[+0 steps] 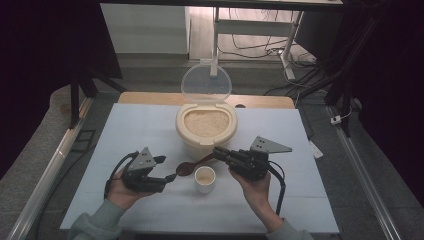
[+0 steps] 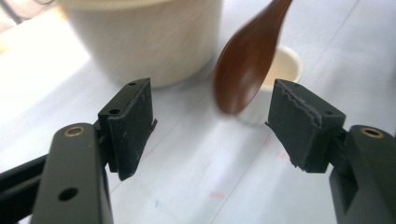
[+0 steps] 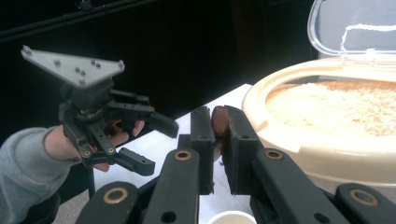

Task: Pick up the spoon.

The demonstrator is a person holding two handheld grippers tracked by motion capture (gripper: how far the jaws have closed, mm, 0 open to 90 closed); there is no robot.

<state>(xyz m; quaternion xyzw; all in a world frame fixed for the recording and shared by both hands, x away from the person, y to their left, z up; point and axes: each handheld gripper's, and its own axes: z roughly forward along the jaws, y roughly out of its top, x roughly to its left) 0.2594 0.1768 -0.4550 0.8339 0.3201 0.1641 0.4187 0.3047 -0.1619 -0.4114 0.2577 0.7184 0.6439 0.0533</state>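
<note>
At the centre of the high view, a brown spoon (image 1: 188, 167) is clamped by its handle in the right tool (image 1: 218, 151), its bowl held just above and left of a small white cup (image 1: 205, 179). The left tool (image 1: 167, 169), lower left, is held wide open and empty. Behind, a rice container (image 1: 205, 124) stands with its lid raised.
</note>
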